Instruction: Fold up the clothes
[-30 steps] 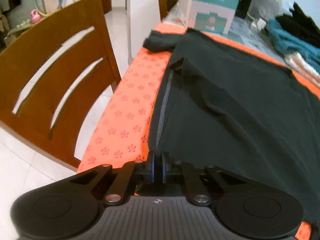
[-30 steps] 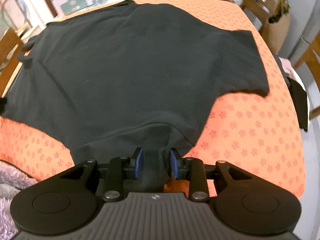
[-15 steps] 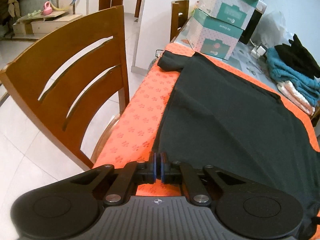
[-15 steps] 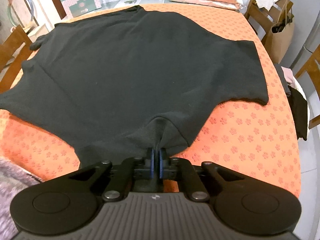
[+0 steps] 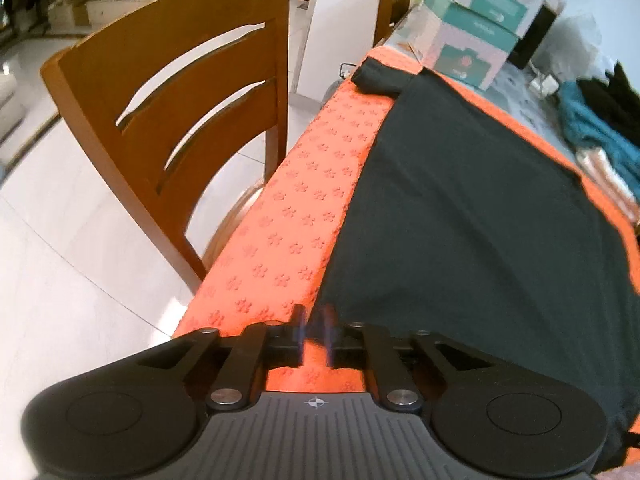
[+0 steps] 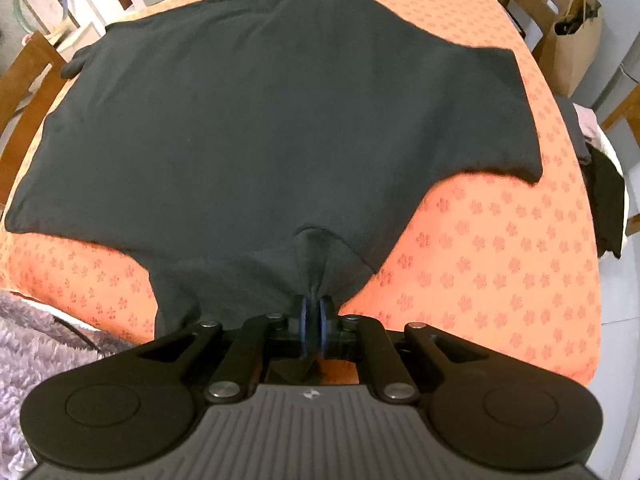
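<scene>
A black shirt (image 6: 280, 120) lies spread flat on the orange flowered tablecloth (image 6: 500, 260), one sleeve reaching out to the right. My right gripper (image 6: 314, 320) is shut on the shirt's near edge, and the fabric bunches into a pinch between the blue pads. In the left wrist view the same shirt (image 5: 460, 208) covers the right side of the cloth (image 5: 296, 216). My left gripper (image 5: 315, 332) hovers at the shirt's near corner; its jaws are opening and only orange cloth shows between them.
A wooden chair (image 5: 180, 92) stands close against the table's left edge. Cardboard boxes (image 5: 476, 28) and a pile of clothes (image 5: 592, 136) sit at the far end. A paper bag (image 6: 572, 48) and a chair draped with dark clothes (image 6: 604, 200) are on the right. Purple fluffy fabric (image 6: 36, 352) lies near left.
My right gripper has gone from open around the shirt's near edge to shut on it. My left gripper was shut at the shirt's side edge; its jaws have now parted. The shirt lies flatter.
</scene>
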A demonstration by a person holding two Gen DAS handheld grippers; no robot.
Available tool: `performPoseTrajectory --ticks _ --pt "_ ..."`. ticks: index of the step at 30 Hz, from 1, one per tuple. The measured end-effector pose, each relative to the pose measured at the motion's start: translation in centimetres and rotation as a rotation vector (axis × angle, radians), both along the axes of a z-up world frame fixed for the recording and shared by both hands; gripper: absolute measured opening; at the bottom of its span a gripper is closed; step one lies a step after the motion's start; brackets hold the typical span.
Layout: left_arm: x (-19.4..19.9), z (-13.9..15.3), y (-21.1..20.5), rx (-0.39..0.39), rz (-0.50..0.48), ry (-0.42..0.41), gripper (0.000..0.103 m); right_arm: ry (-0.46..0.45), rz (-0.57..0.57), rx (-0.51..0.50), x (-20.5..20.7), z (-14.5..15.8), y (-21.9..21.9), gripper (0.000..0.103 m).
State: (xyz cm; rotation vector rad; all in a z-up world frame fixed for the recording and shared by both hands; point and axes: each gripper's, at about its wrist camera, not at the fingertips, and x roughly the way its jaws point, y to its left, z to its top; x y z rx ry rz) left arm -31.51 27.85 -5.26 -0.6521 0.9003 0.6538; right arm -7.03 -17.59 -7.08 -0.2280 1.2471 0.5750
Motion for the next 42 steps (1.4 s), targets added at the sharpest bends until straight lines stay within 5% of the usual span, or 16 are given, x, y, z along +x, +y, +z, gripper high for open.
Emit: performPoseTrajectory --ticks 6,9,17,27,29,34,42 --pt "1.0 2.0 1.2 0.048 0.020 -0.082 0.051 -0.069 0.064 0.002 1.9 2.5 1.0 0.015" --pt "2.3 2.6 1.6 0.068 0.012 -0.095 0.053 -0.116 0.076 0.013 3.5 3.7 1.6 0.023" --pt "6.3 2.8 2.3 0.112 -0.037 -0.073 0.056 -0.195 0.093 0.049 7.8 5.3 3.9 0.024" --pt "6.1 -1.4 1.4 0.081 -0.099 0.056 0.056 -0.219 0.165 0.072 11.7 5.4 8.5 0.028" --pt "5.8 -2.1 0.7 0.081 -0.115 0.078 0.053 -0.211 0.187 0.070 12.1 5.2 9.3 0.028" --pt "5.8 -2.8 -1.4 0.119 -0.179 0.119 0.004 -0.192 0.229 0.070 12.6 4.7 10.8 0.029" --pt "3.7 -1.8 -0.9 0.117 -0.120 0.128 0.003 -0.176 0.265 0.072 11.7 4.1 11.3 0.029"
